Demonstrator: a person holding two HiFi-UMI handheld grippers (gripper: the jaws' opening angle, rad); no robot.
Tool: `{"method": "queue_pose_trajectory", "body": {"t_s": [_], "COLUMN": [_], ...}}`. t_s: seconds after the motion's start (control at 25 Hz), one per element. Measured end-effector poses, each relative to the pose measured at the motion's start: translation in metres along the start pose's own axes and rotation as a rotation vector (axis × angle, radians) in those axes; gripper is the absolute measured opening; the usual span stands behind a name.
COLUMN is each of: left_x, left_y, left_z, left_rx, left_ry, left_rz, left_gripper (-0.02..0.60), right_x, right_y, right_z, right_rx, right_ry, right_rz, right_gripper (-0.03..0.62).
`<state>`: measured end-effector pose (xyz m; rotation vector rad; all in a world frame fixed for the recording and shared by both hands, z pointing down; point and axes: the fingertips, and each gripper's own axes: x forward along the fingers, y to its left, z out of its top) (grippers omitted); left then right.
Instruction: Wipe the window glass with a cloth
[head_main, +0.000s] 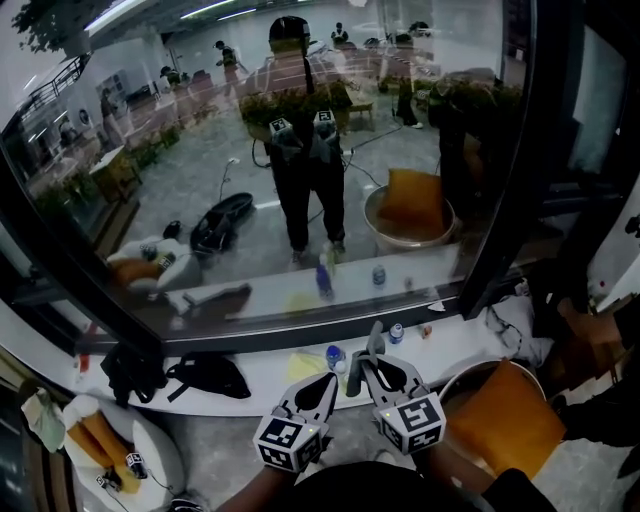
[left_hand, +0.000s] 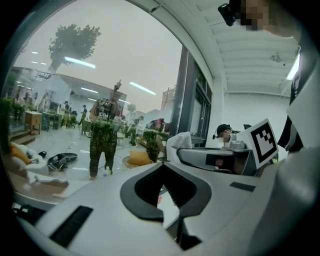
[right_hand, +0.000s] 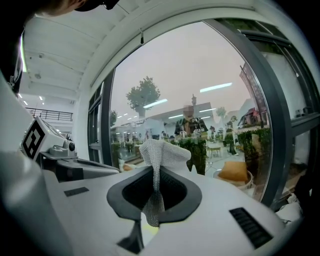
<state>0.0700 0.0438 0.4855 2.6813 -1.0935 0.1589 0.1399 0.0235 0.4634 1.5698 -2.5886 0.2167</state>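
The right gripper (right_hand: 156, 175) has its fingers closed tight on a gray cloth (right_hand: 162, 152). The cloth is pinched in the middle. Its top sticks up past the fingers and a bit hangs down under them. From the head view, the cloth (head_main: 374, 340) is held up in front of the big window glass (head_main: 200, 150), low down near the frame, but I cannot tell if it touches the glass. The left gripper (left_hand: 164, 172) has its fingers closed too, with nothing in them. It sits just beside the right gripper (head_main: 368, 368), and both point at the window. The glass shows a person standing like in a mirror. Under the window is a long white surface (head_main: 262, 378). A small bottle (head_main: 334, 355) with a blue cap and a black bag (head_main: 210, 372) are on it. An orange cushion (head_main: 500, 415) lies low on the right.
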Motion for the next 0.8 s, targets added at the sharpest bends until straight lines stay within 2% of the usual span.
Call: {"method": "queue_pose_trajectory", "body": {"t_s": [0.8], "left_x": [-0.010], "left_y": [0.006], "left_z": [-0.008], "left_rx": [0.005], "left_ry": [0.022], "left_rz": [-0.017], "left_gripper": [0.006], "right_x": [0.001], "right_y": [0.012], "right_z": [-0.009], "right_rx": [0.036], "right_ry": [0.014], "right_rz": [-0.014], "right_gripper": [0.043]}}
